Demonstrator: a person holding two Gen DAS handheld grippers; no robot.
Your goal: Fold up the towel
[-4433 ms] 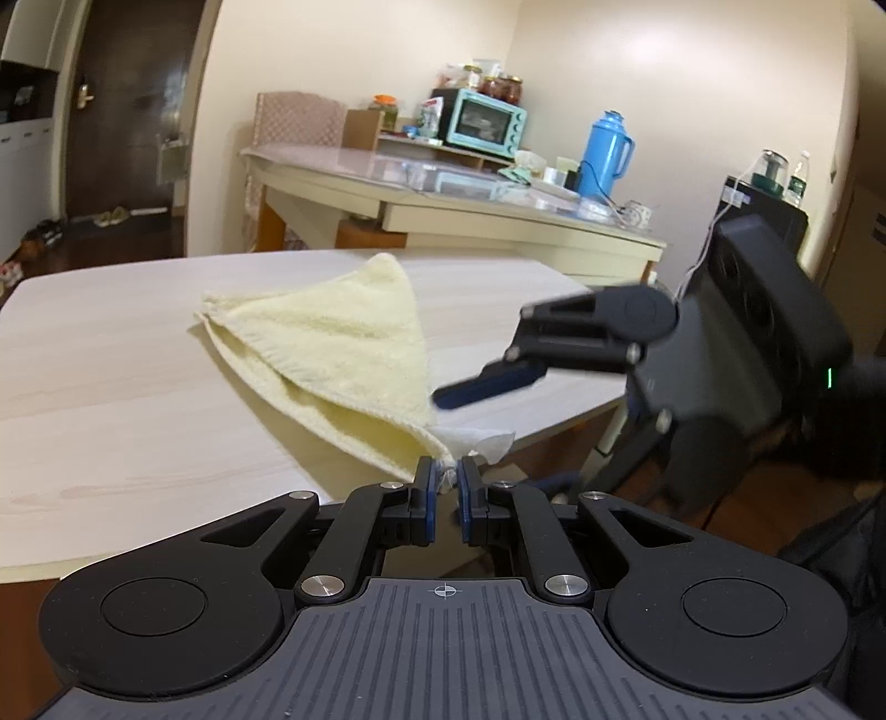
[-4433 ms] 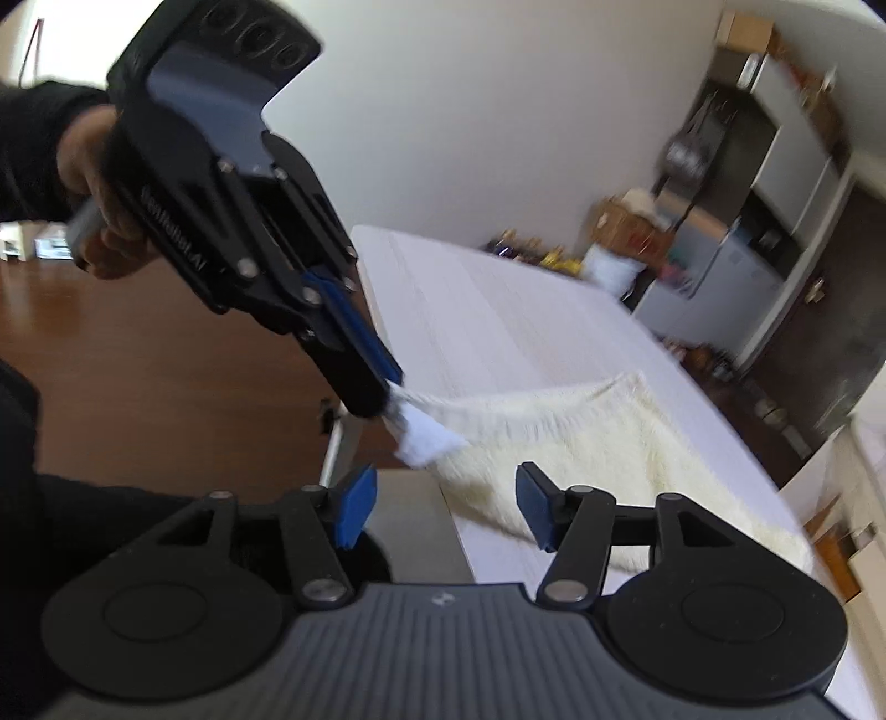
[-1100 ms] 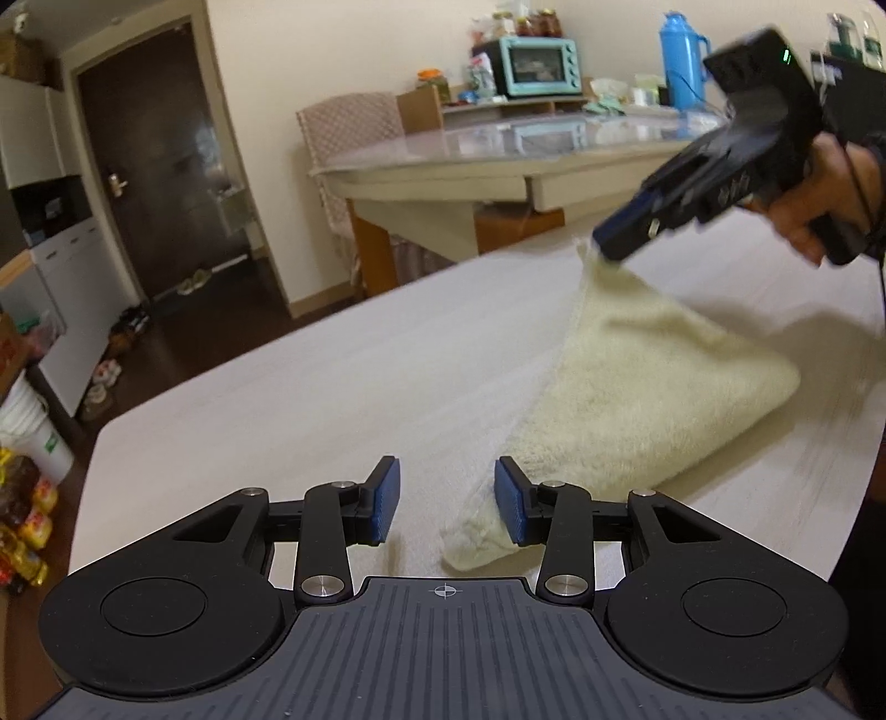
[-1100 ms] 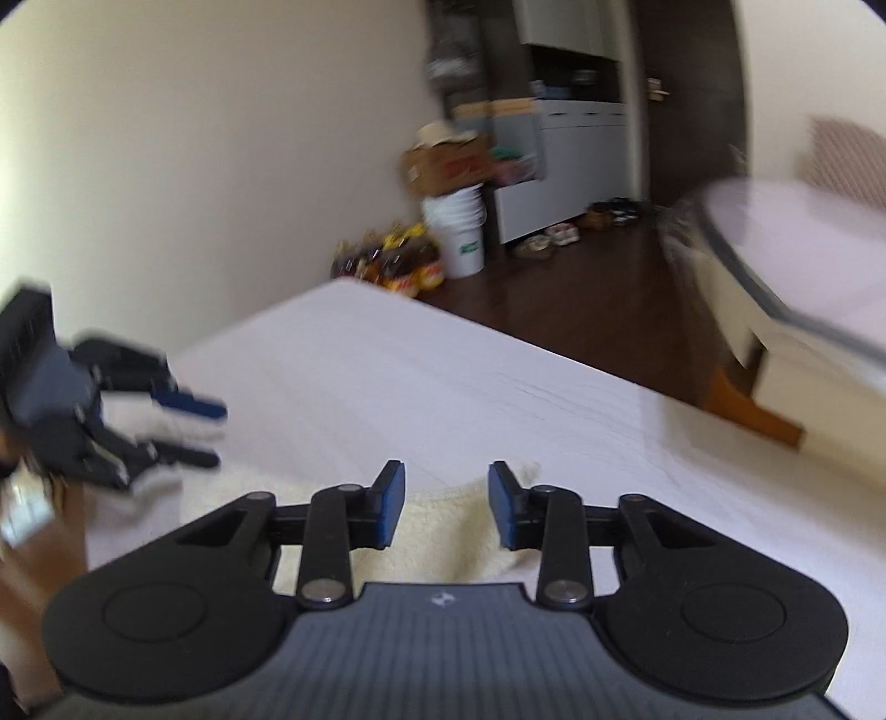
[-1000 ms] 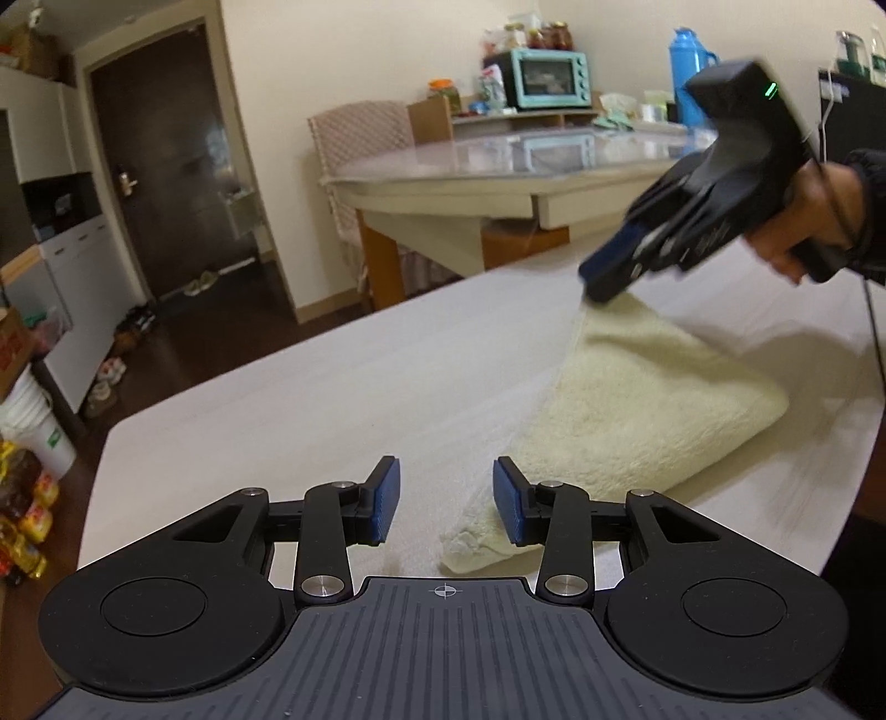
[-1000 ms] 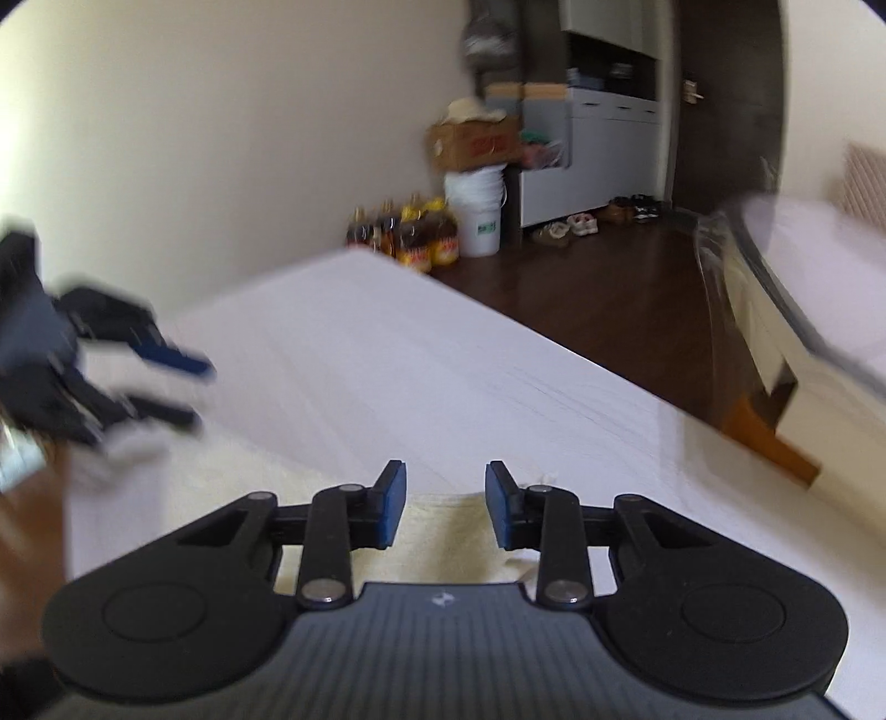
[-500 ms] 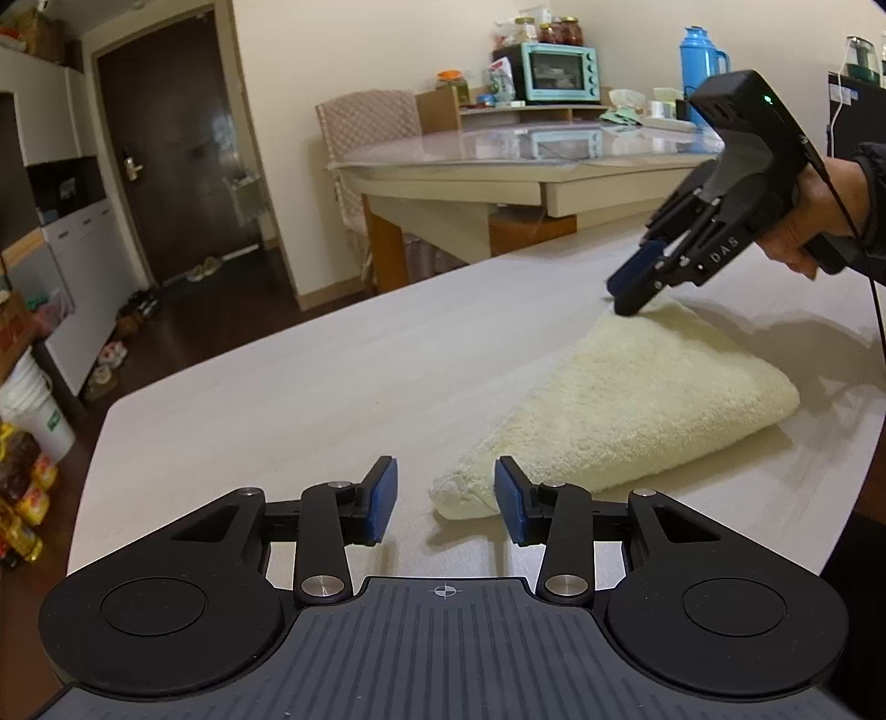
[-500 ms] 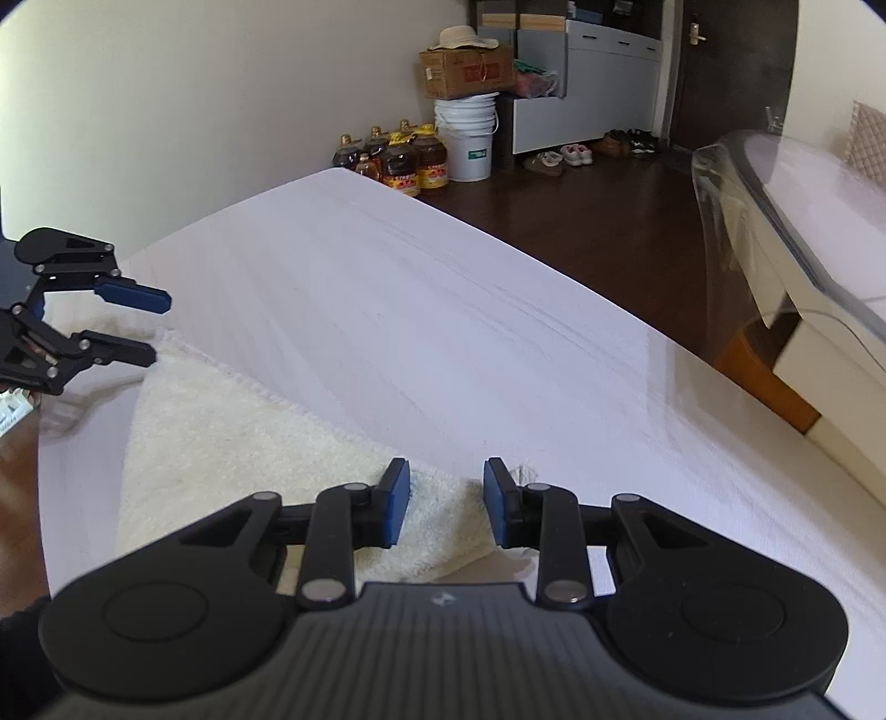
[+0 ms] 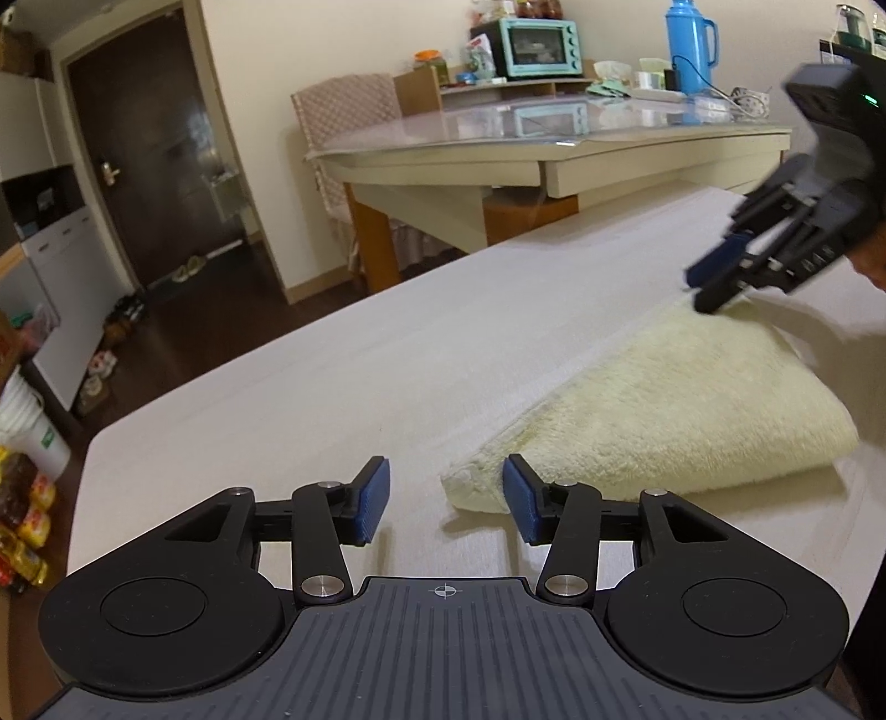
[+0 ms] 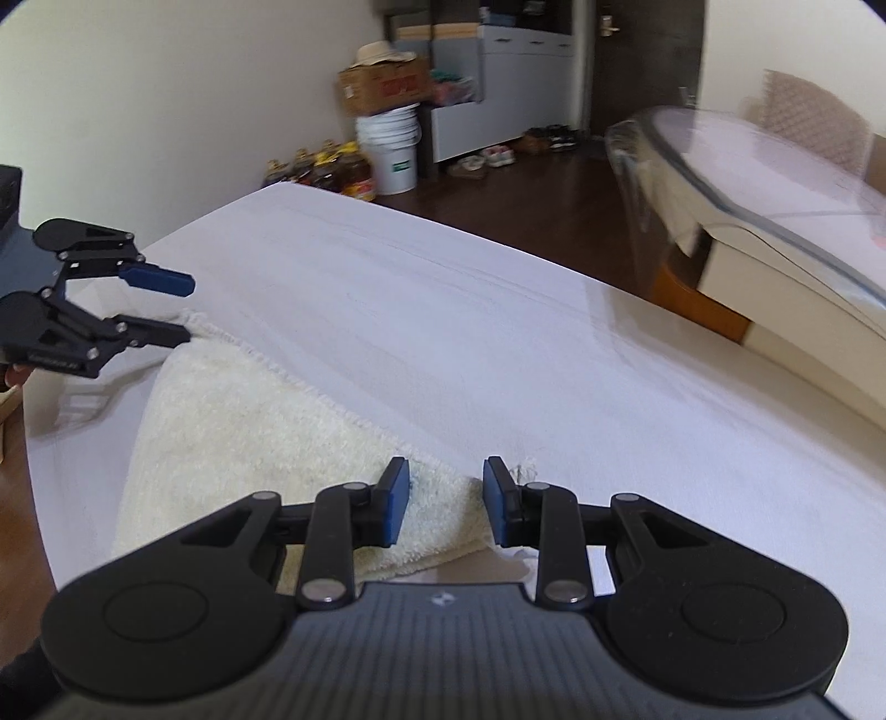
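Note:
A pale yellow towel (image 9: 664, 410) lies folded flat on the white table (image 9: 387, 360). It also shows in the right wrist view (image 10: 249, 421). My left gripper (image 9: 446, 501) is open and empty, with the towel's near corner just ahead of its right finger. In the right wrist view the left gripper (image 10: 185, 310) hovers at the towel's far corner. My right gripper (image 10: 446, 504) is open over the other corner of the towel, not closed on it. In the left wrist view the right gripper (image 9: 714, 282) sits low at the towel's far edge.
A second table (image 9: 554, 149) with a toaster oven (image 9: 540, 47) and a blue flask (image 9: 686, 44) stands behind, with a chair (image 9: 343, 127) beside it. A white bucket (image 10: 390, 152), bottles (image 10: 326, 171) and a box (image 10: 382, 83) sit on the floor past the table's far edge.
4.4 s ago my left gripper was shut on a towel corner; now it is open and the towel lies flat. Over the last second both grippers have lowered slightly toward the towel's corners.

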